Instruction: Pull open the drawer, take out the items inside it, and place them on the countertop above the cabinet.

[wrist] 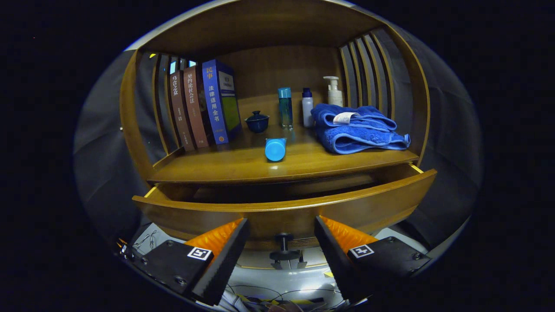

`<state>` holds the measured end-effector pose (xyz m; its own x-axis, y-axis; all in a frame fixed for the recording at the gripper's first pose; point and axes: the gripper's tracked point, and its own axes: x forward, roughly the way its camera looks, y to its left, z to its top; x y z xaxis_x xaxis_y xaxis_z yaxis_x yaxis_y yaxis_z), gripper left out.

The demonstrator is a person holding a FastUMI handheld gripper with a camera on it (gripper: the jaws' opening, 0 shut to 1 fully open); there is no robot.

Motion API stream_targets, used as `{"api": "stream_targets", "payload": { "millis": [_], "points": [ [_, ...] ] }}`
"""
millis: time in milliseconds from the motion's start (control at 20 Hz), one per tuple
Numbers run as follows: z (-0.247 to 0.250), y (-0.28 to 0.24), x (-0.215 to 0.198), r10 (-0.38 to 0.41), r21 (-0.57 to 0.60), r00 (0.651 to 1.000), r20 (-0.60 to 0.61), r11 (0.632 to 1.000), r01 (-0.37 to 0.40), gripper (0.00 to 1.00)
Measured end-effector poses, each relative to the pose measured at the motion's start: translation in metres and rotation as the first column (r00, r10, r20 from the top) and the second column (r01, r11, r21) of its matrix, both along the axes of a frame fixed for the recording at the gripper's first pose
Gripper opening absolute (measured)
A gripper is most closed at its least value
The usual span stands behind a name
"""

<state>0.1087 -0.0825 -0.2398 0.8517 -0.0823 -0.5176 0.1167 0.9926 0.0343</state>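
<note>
My gripper [282, 251] hangs open, fingers either side of the small dark knob [283, 249] on the part-open brown wooden drawer [286, 212]. Contents hidden. Lying blue plastic bottle [275, 149] on countertop [225, 167] could roll if drawer jerks.

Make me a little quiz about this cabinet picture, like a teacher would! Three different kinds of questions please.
1. True or false: the drawer is pulled partly open.
2. What lies on its side near the front of the countertop? A) a book B) a blue bottle C) a cup
3. Fill in: the gripper has its fingers ____, with the drawer knob between them.

Key:
1. True; a gap shows behind the drawer front.
2. B, the blue bottle, ahead of the upright teal bottle.
3. Open; neither finger touches the knob.
</note>
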Motion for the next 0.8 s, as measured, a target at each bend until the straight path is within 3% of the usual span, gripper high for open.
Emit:
{"api": "stream_targets", "payload": {
  "millis": [800],
  "points": [
    [-0.001, 0.006, 0.029, -0.013, 0.004, 1.000, -0.014, 1.000, 0.013, 0.99]
  ]
}}
